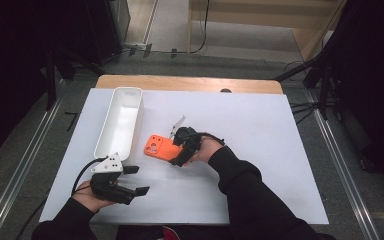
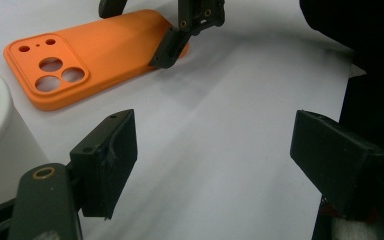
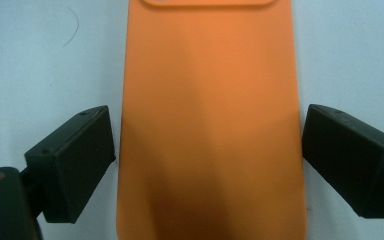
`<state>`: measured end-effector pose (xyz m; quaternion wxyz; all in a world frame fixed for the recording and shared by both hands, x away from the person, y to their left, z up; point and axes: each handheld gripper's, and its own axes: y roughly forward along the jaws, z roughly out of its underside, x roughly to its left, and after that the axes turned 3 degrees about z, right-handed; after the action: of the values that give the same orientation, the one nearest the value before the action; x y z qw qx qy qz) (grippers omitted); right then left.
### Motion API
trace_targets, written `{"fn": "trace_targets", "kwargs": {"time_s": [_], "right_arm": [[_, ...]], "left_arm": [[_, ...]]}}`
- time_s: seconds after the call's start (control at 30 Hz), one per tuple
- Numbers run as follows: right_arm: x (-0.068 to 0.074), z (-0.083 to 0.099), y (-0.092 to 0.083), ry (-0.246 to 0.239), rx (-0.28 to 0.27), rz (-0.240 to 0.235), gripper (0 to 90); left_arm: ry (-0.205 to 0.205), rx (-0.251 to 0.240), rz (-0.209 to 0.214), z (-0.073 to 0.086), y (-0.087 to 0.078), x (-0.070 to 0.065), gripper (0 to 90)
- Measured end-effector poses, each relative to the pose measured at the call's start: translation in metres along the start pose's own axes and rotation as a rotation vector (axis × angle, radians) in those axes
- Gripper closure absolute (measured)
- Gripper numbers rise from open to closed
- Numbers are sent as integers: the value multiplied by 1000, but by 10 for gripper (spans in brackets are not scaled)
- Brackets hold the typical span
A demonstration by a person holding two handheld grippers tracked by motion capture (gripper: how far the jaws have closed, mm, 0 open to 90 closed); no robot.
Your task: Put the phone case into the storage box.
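Matt orange plastic phone case (image 3: pixel 210 125), glossy white plastic bin (image 1: pixel 120 120), smooth white table sheet (image 1: pixel 260 130)

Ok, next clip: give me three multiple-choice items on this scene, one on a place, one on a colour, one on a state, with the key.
1. Where does the phone case lie?
A. Inside the bin
B. On the white table sheet, right of the bin in the high view
C. On the floor

2. What colour is the case?
A. Orange
B. Blue
C. Black

3. How do the right gripper jaws stand?
A. Clamped on the bin rim
B. Shut with nothing between them
C. One on each side of the case, small gaps left

Key: 1 B, the high view shows the case flat on the sheet beside the bin. 2 A, it is orange in all three views. 3 C, the right gripper view shows a strip of sheet between each jaw and the case edge.
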<state>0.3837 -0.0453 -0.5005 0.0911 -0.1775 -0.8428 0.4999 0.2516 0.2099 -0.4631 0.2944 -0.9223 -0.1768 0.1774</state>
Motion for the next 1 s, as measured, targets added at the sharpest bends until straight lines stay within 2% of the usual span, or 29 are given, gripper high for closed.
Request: {"fn": "trace_targets", "kwargs": {"time_s": [0.2,0.43,0.57,0.77,0.83,1.0], "right_arm": [[3,-1,1,-24,19,24,62],[3,-1,1,-21,20,26,75],[1,0,-1,-14,4,38,133],[2,1,-2,6,4,29,143],[1,2,-1,-12,-11,38,145],[1,2,-2,-11,-12,32,148]], "left_arm": [[1,0,2,0,0,0,191],[0,1,2,0,0,0,191],[0,0,2,0,0,-1,191],[1,1,2,0,1,0,191],[1,1,1,0,1,0,191],[1,2,1,0,0,0,191]]}}
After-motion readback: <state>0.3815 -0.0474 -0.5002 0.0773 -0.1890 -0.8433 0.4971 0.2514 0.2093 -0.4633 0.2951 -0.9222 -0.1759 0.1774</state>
